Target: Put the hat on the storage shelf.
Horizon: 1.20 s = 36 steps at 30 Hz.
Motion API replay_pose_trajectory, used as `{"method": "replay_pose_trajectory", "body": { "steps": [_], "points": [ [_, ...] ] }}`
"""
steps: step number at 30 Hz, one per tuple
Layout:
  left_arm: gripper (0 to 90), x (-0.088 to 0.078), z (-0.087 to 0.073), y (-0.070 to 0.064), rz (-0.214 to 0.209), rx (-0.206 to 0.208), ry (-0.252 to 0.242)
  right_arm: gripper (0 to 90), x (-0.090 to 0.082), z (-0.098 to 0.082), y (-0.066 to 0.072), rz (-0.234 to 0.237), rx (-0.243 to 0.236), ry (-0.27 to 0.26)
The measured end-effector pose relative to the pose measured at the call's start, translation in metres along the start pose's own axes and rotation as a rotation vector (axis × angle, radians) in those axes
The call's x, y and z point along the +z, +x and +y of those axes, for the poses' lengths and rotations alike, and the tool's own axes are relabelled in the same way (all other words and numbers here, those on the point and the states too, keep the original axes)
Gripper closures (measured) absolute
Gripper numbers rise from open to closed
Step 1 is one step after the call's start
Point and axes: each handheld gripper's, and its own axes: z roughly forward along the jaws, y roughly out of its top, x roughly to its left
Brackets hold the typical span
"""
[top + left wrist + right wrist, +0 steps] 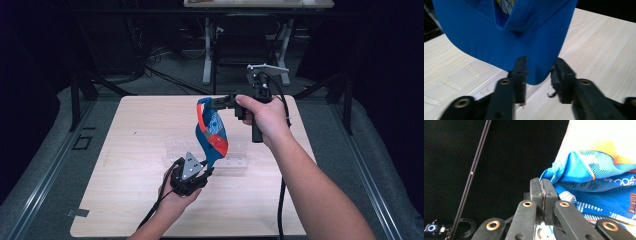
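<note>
The right hand-held gripper (216, 102), jaws together, pinches the top of a blue cap (211, 131) held above the tabletop (130, 150). The left hand-held gripper (206, 172) has its jaws apart around the cap's lower edge, over a clear rack (235, 161).

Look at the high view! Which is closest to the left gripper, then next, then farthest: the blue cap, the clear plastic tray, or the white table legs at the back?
From the left gripper:
1. Blue cap: its lowest edge hangs between the open jaws.
2. Clear plastic tray: flat on the wooden table, just beyond and right.
3. White table legs: far off, past the table's back edge.
</note>
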Motion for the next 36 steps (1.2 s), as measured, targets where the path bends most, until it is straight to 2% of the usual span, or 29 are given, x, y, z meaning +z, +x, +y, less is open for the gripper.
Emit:
{"method": "replay_pose_trajectory", "body": {
  "steps": [4, 9, 11, 13, 18, 22, 28, 36],
  "points": [
    [84.6, -0.004, -0.003, 0.006, 0.019, 0.002, 0.011, 90.0, 0.000, -0.001, 0.000, -0.019, -0.004, 0.006],
    [88.0, -0.011, -0.009, 0.020, 0.035, -0.012, 0.003, 90.0, 0.002, -0.001, 0.000, -0.013, -0.004, 0.003],
    [88.2, -0.012, -0.011, 0.025, 0.019, -0.036, -0.005, 90.0, 0.003, -0.001, 0.000, -0.014, -0.006, 0.007],
    [88.3, -0.013, -0.012, 0.028, 0.017, -0.042, -0.004, 90.0, 0.004, -0.001, 0.001, -0.013, -0.004, 0.007],
    [88.5, -0.013, -0.014, 0.032, -0.003, -0.059, -0.001, 89.9, 0.006, -0.001, 0.000, -0.023, -0.006, 0.011],
    [88.5, -0.010, -0.014, 0.034, 0.004, -0.069, 0.009, 89.9, 0.008, -0.002, -0.004, -0.025, 0.000, 0.015],
    [88.5, -0.001, -0.020, 0.033, 0.006, -0.070, 0.037, 89.6, 0.010, -0.005, -0.016, -0.044, 0.016, 0.017],
    [88.5, 0.006, -0.025, 0.033, 0.012, -0.089, 0.048, 88.8, 0.012, -0.007, -0.030, -0.064, 0.036, 0.019]
  ]
}}
